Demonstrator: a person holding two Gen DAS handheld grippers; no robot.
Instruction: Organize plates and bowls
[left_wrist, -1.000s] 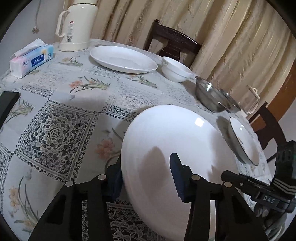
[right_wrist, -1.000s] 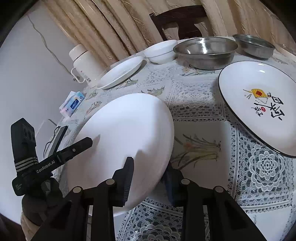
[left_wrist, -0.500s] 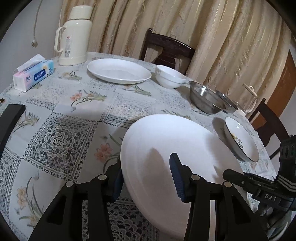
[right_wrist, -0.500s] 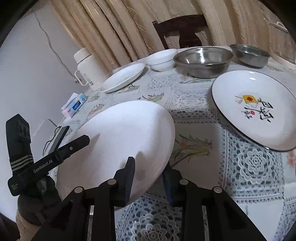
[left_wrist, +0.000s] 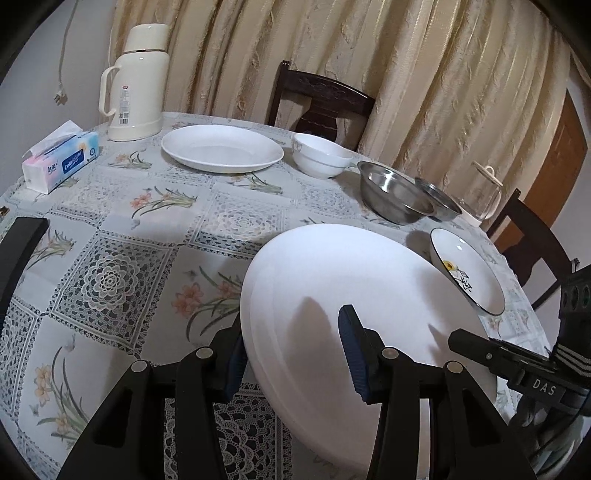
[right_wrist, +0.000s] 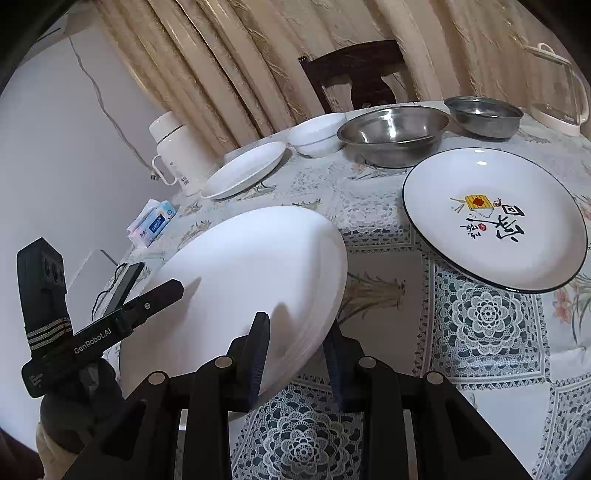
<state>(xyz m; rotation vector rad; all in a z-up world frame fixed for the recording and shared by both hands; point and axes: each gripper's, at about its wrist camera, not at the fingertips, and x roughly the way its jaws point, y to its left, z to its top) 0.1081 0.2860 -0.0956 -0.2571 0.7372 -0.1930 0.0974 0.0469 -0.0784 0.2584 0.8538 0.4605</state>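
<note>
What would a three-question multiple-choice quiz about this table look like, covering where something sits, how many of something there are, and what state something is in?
1. Where does the tissue box sit?
A. beside the cream thermos
B. inside a steel bowl
C. on the chair

2. How many steel bowls are on the table?
A. one
B. two
C. four

3. What state is the big plain white plate in?
A. lying flat, untouched
B. broken
C. held tilted by both grippers

Answers: 1 A, box and thermos share the far corner. 2 B, a large and a smaller one. 3 C, the left gripper and right gripper each clamp an edge.
</note>
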